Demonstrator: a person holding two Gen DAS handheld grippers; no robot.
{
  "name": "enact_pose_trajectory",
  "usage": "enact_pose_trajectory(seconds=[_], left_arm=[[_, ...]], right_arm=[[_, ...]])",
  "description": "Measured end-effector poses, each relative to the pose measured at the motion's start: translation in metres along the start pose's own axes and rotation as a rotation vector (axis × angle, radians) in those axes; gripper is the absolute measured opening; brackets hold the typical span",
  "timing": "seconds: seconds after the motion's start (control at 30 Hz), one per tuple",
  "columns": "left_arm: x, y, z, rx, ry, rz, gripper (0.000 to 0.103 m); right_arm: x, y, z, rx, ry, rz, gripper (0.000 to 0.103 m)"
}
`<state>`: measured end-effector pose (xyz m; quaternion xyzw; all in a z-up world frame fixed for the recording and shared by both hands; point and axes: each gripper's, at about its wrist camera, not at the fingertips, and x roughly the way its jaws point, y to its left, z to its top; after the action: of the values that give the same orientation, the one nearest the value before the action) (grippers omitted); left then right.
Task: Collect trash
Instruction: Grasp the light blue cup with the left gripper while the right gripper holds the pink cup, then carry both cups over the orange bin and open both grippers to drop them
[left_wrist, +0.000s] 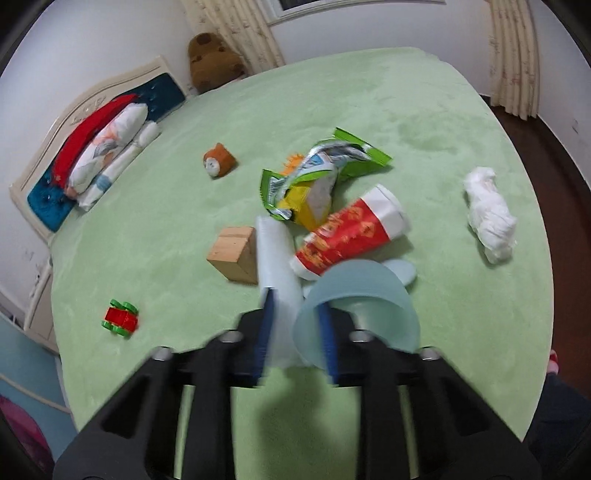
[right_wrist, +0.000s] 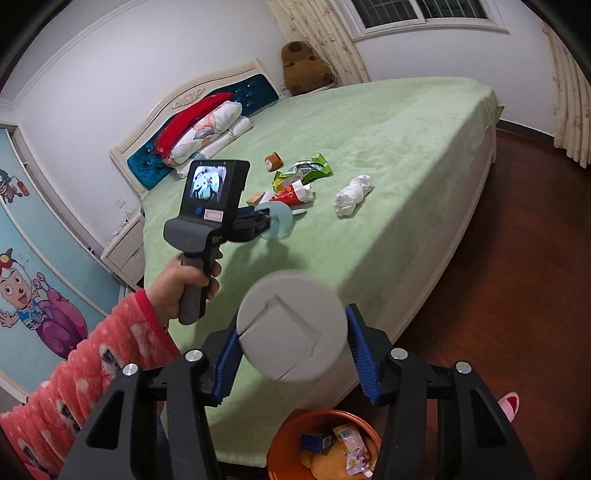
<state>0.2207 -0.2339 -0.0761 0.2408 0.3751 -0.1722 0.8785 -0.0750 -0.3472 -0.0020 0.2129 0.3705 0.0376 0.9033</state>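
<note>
My left gripper (left_wrist: 295, 325) is shut on the wall of a translucent pale blue plastic cup (left_wrist: 362, 299), held just above the green bed; it also shows in the right wrist view (right_wrist: 279, 221). Beyond it lie a red and white paper cup (left_wrist: 351, 236), green and yellow snack wrappers (left_wrist: 314, 177) and a crumpled white tissue (left_wrist: 489, 214). My right gripper (right_wrist: 291, 347) is shut on a grey-white round carton (right_wrist: 291, 326), held above an orange trash bin (right_wrist: 328, 446) that holds several wrappers.
On the green bed (left_wrist: 406, 110) are a wooden block (left_wrist: 234, 253), a red and green toy car (left_wrist: 120, 317) and a small brown plush (left_wrist: 219, 159). Pillows (left_wrist: 107, 147) lean at the headboard. A dark wooden floor (right_wrist: 517, 277) lies right of the bed.
</note>
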Motion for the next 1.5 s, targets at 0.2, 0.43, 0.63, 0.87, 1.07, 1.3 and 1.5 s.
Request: enact_pose_trajectory(seconds=[0.2, 0.43, 0.63, 0.87, 1.07, 1.3, 1.5], left_arm=[[-0.018, 0.023, 0.000, -0.111, -0.011, -0.114, 0.003], [-0.075, 0.042, -0.013, -0.127, -0.103, -0.176, 0.003], [-0.144, 0.043, -0.066, -0.087, -0.164, -0.262, 0.003], [-0.194, 0.013, -0.164, -0.008, -0.082, -0.383, 0.003], [-0.199, -0.033, -0.240, 0.056, 0.070, -0.457, 0.003], [-0.173, -0.096, -0.316, 0.133, 0.294, -0.498, 0.003], [-0.128, -0.132, -0.355, 0.149, 0.446, -0.468, 0.003]], right_arm=[[0.017, 0.000, -0.005, -0.005, 0.028, 0.000, 0.050], [0.017, 0.009, -0.010, -0.013, 0.014, 0.020, 0.050], [0.013, 0.017, -0.025, -0.025, 0.031, 0.032, 0.050], [0.013, 0.016, -0.060, -0.045, 0.096, -0.004, 0.050], [0.032, 0.006, -0.102, -0.056, 0.214, -0.049, 0.050], [0.076, -0.011, -0.163, -0.044, 0.389, -0.082, 0.050], [0.114, -0.021, -0.206, -0.027, 0.510, -0.097, 0.050]])
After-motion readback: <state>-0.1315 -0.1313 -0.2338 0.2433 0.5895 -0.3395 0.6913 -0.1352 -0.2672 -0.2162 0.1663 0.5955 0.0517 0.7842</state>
